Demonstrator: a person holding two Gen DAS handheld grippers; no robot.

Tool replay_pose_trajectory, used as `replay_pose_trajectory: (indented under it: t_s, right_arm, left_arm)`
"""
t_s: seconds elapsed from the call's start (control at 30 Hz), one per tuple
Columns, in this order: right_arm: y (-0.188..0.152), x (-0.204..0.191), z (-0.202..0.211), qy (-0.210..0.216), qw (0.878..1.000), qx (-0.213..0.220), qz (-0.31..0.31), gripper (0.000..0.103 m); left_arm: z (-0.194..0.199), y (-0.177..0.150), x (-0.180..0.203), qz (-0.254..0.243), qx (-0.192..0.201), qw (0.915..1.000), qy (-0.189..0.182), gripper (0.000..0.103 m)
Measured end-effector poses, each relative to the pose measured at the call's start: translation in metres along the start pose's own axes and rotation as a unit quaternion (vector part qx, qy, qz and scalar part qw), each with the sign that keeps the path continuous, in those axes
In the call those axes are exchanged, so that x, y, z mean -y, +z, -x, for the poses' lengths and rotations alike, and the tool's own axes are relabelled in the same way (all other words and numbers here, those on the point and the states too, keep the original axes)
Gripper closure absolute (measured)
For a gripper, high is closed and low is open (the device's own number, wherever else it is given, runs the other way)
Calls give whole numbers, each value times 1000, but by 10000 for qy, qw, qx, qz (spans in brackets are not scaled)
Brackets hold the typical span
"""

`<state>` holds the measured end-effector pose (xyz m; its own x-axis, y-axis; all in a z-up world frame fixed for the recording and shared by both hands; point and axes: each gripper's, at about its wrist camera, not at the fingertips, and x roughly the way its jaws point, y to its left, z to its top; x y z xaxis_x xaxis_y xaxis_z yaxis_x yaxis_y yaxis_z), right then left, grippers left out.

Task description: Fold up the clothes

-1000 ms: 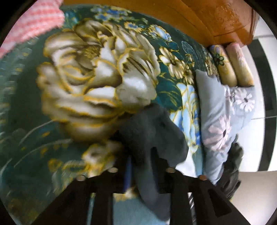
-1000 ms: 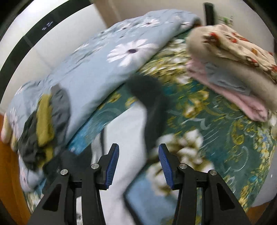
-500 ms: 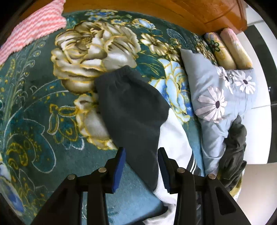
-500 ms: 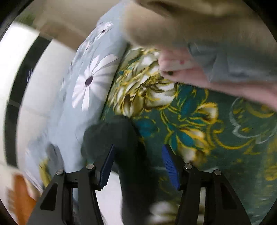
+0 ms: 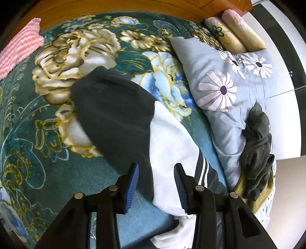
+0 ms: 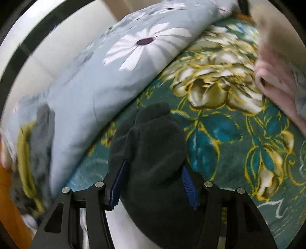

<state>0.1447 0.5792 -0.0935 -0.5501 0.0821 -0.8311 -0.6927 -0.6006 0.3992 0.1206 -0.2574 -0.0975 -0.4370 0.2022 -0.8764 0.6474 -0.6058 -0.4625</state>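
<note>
Left tool (image 5: pixel 155 183) hangs over the bed w/ blue pads spread wide, nothing between them but air; the garment (image 5: pixel 122 122) lies below, center of the frame. It's a fleecy top, dark grey sleeve laid diagonally across a white body part, w/ black-and-white striped trim at lower center-right. It rests flat on the bed blanket (image 5: pixel 38 134), teal w/ big cream and gold flowers.

Right tool (image 6: pixel 153 183), lower center of its frame, has its pads pressed in on both sides of a thick bunch of the garment's dark grey fleece (image 6: pixel 155 153); the fabric bulges up past the fingers and white shows below it at the bottom edge.

Right of the garment in the left view: a light blue pillow w/ daisies (image 5: pixel 225 76), a crumpled dark grey and olive clothes heap (image 5: pixel 256 149) at mid-right, two rolled bolsters (image 5: pixel 235 34) upper right against the wooden headboard (image 5: pixel 133 7). Pink zigzag cloth (image 5: pixel 21 47) upper left. In the right view, a blurred pink and beige folded pile (image 6: pixel 277 76) sits upper right.

No brand, label or readable writing anywhere I can see.
</note>
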Motion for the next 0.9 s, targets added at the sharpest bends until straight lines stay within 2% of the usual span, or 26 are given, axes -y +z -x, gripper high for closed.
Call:
replay_pose_trajectory:
  t_s: [0.1, 0.13, 0.17, 0.2, 0.3, 0.4, 0.5, 0.67, 0.7, 0.8, 0.9]
  right_arm:
    - [16, 16, 4, 332, 9978, 83, -571, 45]
    - [18, 15, 6, 333, 9976, 40, -609, 49]
    - [20, 14, 7, 335, 9973, -3, -646, 79]
    - [22, 13, 8, 337, 9971, -47, -684, 93]
    - [24, 11, 29, 349, 9981, 131, -488, 95]
    - [31, 20, 77, 191, 9959, 833, -300, 96]
    - [35, 53, 104, -14, 9906, 1185, -686, 96]
    - [12, 93, 83, -715, 9875, 619, -1261, 96]
    - [8, 88, 90, -678, 9874, 740, -1227, 96]
    - [16, 43, 119, -512, 9906, 1101, -627, 96]
    - [13, -37, 165, -85, 9867, 1548, 495, 96]
  left_arm:
    - [0, 0, -2, 23, -2, 10000, -28, 61]
    - [0, 0, -2, 25, -6, 10000, -26, 61]
    - [0, 0, -3, 45, -11, 10000, -40, 61]
    - [0, 0, -5, 74, -14, 10000, -57, 61]
    - [0, 2, -10, 133, 7, 9999, -69, 61]
    - [2, 6, -18, 195, 87, 9998, -41, 61]
    - [-3, 10, -32, 347, 105, 9993, 41, 61]
    - [-14, 12, -59, 747, 100, 9971, 69, 61]
    - [-15, 12, -63, 795, 109, 9968, 55, 61]
    - [-16, 15, -72, 862, 200, 9961, -22, 61]
    - [-19, 21, -79, 902, 260, 9956, -49, 61]
